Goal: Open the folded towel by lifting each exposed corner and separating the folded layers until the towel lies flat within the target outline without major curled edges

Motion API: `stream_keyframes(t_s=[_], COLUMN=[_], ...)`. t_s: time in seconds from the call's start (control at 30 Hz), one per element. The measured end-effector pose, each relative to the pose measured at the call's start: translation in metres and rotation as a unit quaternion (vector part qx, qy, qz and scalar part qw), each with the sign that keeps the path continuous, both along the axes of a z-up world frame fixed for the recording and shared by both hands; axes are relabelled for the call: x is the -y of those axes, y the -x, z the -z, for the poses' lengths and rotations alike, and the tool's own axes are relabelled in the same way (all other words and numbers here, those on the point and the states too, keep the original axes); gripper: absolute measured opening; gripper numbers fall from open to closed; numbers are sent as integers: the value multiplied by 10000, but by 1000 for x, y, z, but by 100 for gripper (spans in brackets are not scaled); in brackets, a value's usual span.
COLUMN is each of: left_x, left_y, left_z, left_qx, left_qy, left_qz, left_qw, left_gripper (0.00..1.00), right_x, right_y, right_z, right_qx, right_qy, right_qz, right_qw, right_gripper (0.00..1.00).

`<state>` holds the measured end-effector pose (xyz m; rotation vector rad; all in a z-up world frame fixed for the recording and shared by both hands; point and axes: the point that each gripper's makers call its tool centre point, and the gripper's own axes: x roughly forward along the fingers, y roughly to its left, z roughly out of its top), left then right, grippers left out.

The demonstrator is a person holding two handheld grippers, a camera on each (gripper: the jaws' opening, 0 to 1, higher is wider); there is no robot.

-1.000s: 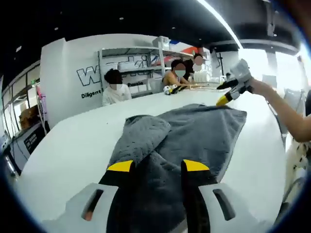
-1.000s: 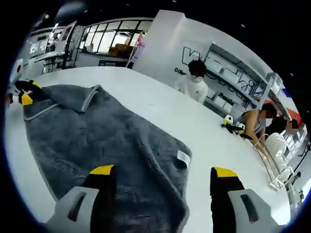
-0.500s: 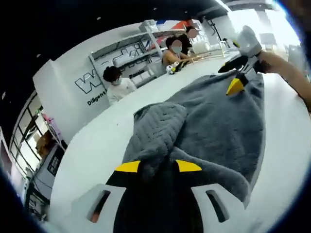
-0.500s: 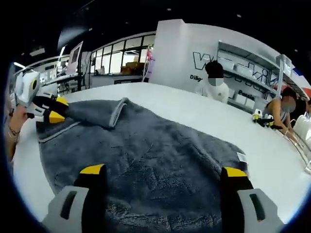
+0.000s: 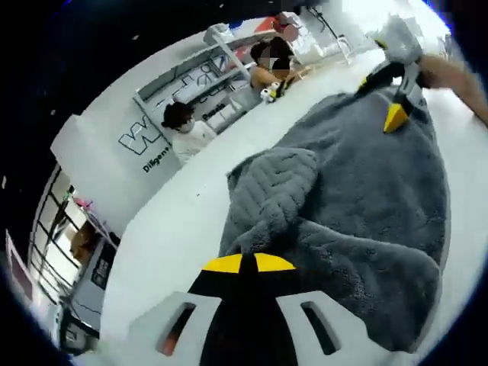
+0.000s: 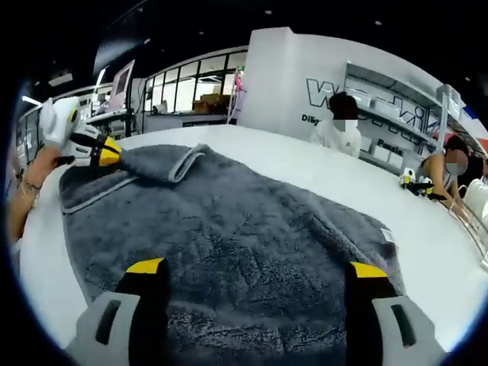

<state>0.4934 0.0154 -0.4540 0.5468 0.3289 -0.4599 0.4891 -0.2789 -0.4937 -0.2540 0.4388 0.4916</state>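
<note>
Left gripper view: your left gripper point(image 5: 248, 263) has its yellow-tipped jaws pinched together on the near corner of the grey towel point(image 5: 366, 206), gripping the cloth. The towel lies on the white table point(image 5: 175, 236) and runs away from the jaws. A folded flap point(image 5: 278, 183) with a quilted underside lies bunched on the towel's left part. At the far end your right gripper point(image 5: 394, 114) hangs over the towel's far corner, your hand point(image 5: 450, 72) behind it. People sit at the table's far side, near shelves and a white wall with lettering.

Right gripper view: your right gripper point(image 6: 259, 268) has its jaws spread wide, nothing between them, just over the towel point(image 6: 236, 229), which is mostly spread out on the table point(image 6: 305, 171). At the far left corner the flap point(image 6: 164, 162) is turned over, pale edging showing. Your left gripper point(image 6: 107, 151) is clamped on that corner.
</note>
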Motion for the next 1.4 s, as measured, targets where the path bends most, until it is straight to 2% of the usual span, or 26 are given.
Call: stream_keyframes(t_s=[0.07, 0.13, 0.17, 0.2, 0.23, 0.27, 0.3, 0.33, 0.37, 0.5, 0.57, 0.73, 0.8, 0.83, 0.93, 1.0, 1.07, 1.13, 1.2, 1.27, 1.4], left_x=[-11, -28, -34, -36, -39, -46, -58, -70, -78, -88, -96, -97, -100, -99, -87, -65, -39, -14, 4, 16, 34], left_y=[-8, -17, -20, -22, -25, -28, -32, -35, -36, -35, -34, -33, -33, -33, -27, -20, -13, -1, 8, 13, 20], left_z=[-6, -9, -9, -9, -11, -9, -5, -2, 2, 11, 19, 28, 26, 24, 16, 12, 6, 2, 1, 6, 14], left_qx=[-122, -191, -293, -458, -638, -738, -694, -593, -560, -667, -683, -752, -659, -602, -546, -617, -692, -856, -925, -1036, -1114], left_qy=[692, 1152, 1464, 1969, 2648, 2924, 2813, 2549, 2380, 2569, 2366, 2222, 2083, 2001, 1979, 1993, 2191, 2466, 2517, 2387, 2135], left_qz=[-108, -320, -370, -384, -376, -510, -678, -820, -934, -1054, -1227, -1315, -1426, -1430, -1307, -902, -438, -57, 172, 290, 514], left_qw=[9975, 9926, 9881, 9786, 9615, 9521, 9547, 9617, 9651, 9584, 9614, 9632, 9654, 9674, 9699, 9738, 9723, 9653, 9632, 9651, 9692], left_gripper=[3, 3, 3, 3, 3, 3, 3, 3, 3, 3, 3, 5, 10, 17, 37, 45, 52, 59, 59, 58, 44], right_x=[0, 1, 0, 0, 0, 0, 0, -1, -1, -1, 0, -1, -1, 0, 1, 0, 0, 0, 1, 1, 1], right_y=[0, -1, -1, -1, -2, -2, -2, -3, -2, -2, -2, -2, -1, -1, 0, 1, 1, 2, 3, 3, 4], right_z=[0, 1, 1, 2, 2, 2, 2, 2, 3, 4, 4, 3, 3, 4, 3, 3, 2, 2, 1, 0, -2], right_qx=[-12, -15, -25, -33, -39, -39, -35, -36, -43, -81, -74, -57, -67, -72, -75, -67, -58, -51, -37, -30, -6], right_qy=[-27, -44, -56, -68, -76, -79, -81, -87, -107, -176, -172, -154, -157, -159, -142, -123, -108, -89, -70, -57, -63], right_qz=[1, 16, 16, 11, 11, 14, 13, 11, 12, 27, 28, 27, 27, 30, 42, 34, 30, 23, 23, 22, 16], right_qw=[10000, 10000, 10000, 10000, 10000, 10000, 10000, 10000, 9999, 9998, 9998, 9999, 9999, 9998, 9999, 9999, 9999, 9999, 10000, 10000, 10000], right_gripper=[98, 98, 97, 97, 97, 97, 97, 96, 96, 96, 96, 96, 96, 96, 97, 97, 97, 97, 97, 97, 97])
